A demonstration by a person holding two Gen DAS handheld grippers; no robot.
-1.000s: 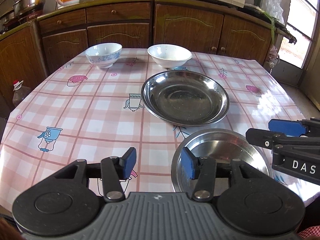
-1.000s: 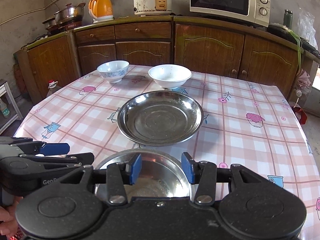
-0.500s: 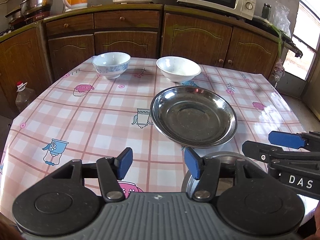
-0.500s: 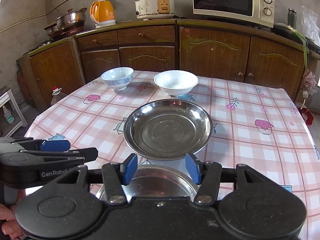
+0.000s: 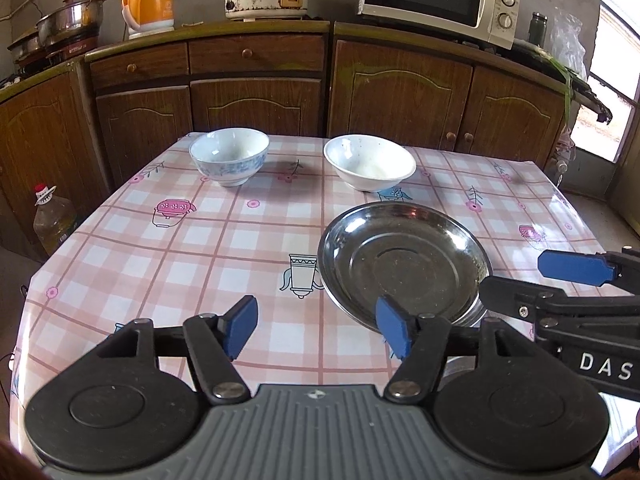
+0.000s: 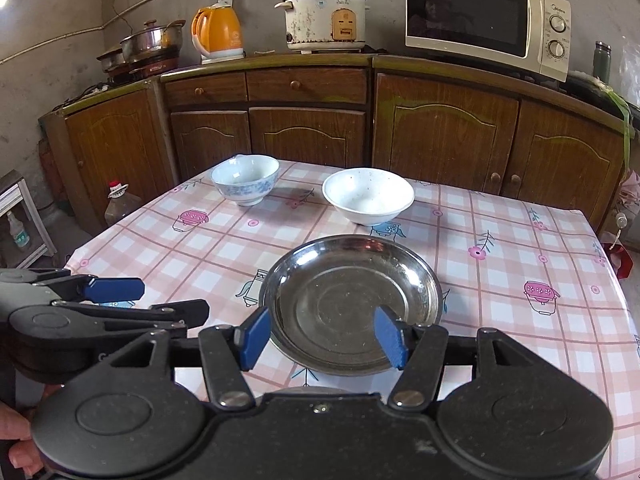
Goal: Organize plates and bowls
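Note:
A large steel plate (image 5: 404, 260) (image 6: 352, 304) lies in the middle of the checked table (image 5: 168, 256). A smaller steel plate (image 5: 456, 366) sits at the near edge, mostly hidden under both grippers. At the far side stand a blue-patterned bowl (image 5: 229, 156) (image 6: 245, 178) and a white bowl (image 5: 370, 162) (image 6: 368, 195). My left gripper (image 5: 317, 330) (image 6: 160, 300) hovers over bare cloth, its jaws opening with nothing between them. My right gripper (image 6: 322, 336) (image 5: 516, 278) hangs over the large plate's near rim, its jaws also opening and empty.
Wooden cabinets (image 6: 304, 136) run behind the table, carrying a kettle (image 6: 218, 32), a rice cooker (image 6: 326, 20), a microwave (image 6: 486, 20) and pots (image 6: 148, 44). An oil bottle (image 5: 54, 220) stands on the floor at the left. A hand (image 6: 16, 452) shows at the lower left.
Both grippers have drawn back and upward from the smaller steel plate. Their jaws have widened. That plate has slid almost out of sight beneath them.

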